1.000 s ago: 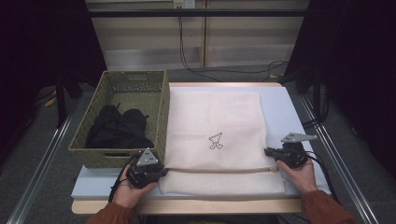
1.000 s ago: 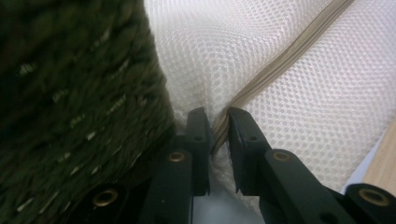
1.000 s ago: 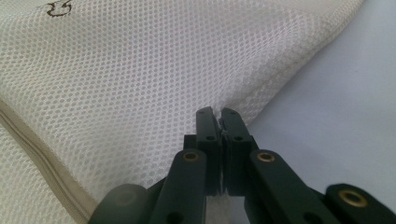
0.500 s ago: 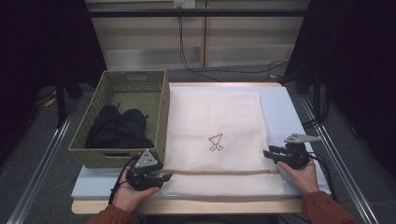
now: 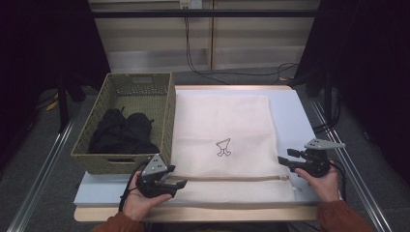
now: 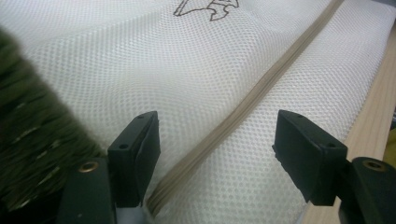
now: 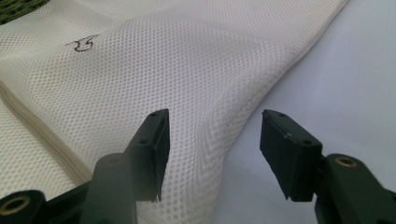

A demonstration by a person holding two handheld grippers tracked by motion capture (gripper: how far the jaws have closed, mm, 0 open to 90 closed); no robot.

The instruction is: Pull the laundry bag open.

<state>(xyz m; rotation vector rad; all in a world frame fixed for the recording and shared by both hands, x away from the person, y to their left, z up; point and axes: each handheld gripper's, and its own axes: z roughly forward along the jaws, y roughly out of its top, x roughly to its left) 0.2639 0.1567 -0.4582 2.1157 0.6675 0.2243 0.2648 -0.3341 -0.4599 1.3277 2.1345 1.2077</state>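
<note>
The mesh bag (image 5: 222,145) lies flat just beside the basket (image 5: 126,121); the left gripper (image 5: 180,183) and right gripper (image 5: 284,159) at the bag's near corners have just been opening, their jaws apart and pressing nothing.

Table evenly lit from above, surroundings dark; high view soft; gripper views blurred near lens.

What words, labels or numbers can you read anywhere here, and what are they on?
No readable text.
The mesh laundry bag bears a small dark outline drawing, a picture rather than letters.
The woven basket has a pale tag at its far end, too blurred to read.
</note>
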